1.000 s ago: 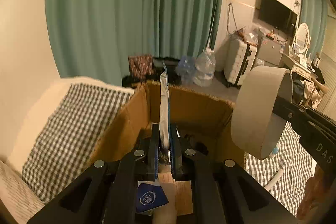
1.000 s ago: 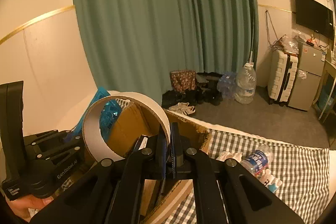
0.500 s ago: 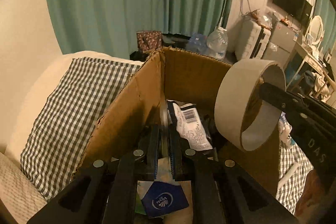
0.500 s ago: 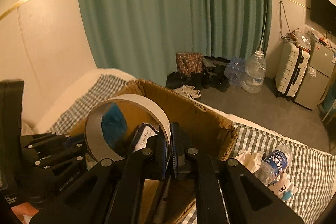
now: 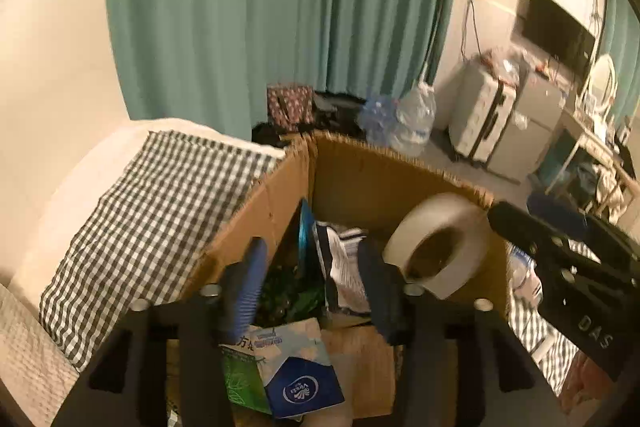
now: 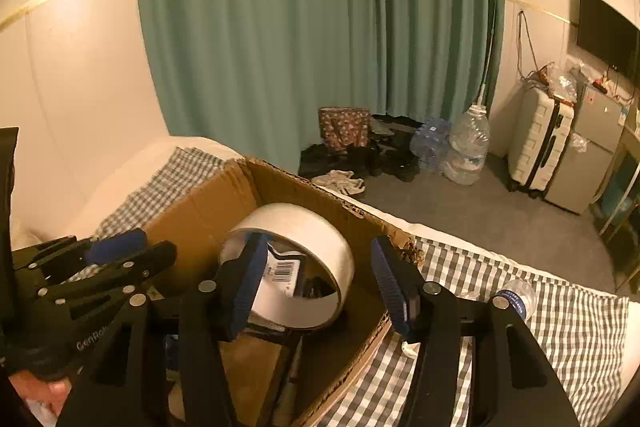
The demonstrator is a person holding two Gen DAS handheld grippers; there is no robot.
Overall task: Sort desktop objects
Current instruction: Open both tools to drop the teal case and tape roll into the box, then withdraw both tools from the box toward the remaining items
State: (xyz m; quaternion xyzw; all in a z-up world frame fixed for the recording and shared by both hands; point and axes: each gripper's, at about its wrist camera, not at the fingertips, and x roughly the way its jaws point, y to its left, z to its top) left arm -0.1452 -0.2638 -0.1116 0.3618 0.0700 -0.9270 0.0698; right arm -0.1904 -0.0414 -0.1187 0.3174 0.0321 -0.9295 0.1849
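An open cardboard box [image 5: 400, 157] [image 6: 200, 203] sits on a checked cloth. My left gripper [image 5: 312, 287] hangs over its near left corner with its jaws opening. No pad touches the thin blue packet [image 5: 306, 231], which stands on edge inside beside a white barcoded pack [image 5: 340, 267]. My right gripper [image 6: 318, 283] is over the box too, its jaws opening. The wide white tape roll [image 6: 308, 243] [image 5: 440, 247] lies free in the box ahead of its fingers, blurred in the left wrist view. Each gripper shows in the other's view: the right gripper [image 5: 560, 267], the left gripper [image 6: 100, 267].
A blue tissue pack [image 5: 296, 375] and a green packet [image 5: 240, 375] lie at the box's near end. A water bottle [image 6: 516, 299] rests on the checked cloth [image 6: 540, 327] right of the box. Beyond are a green curtain [image 6: 320, 27], shoes, large water jugs [image 6: 466, 147] and a suitcase [image 6: 536, 143].
Both grippers went from shut to open. The blue packet left the left jaws and now stands in the box. The tape roll left the right jaws and dropped lower into the box.
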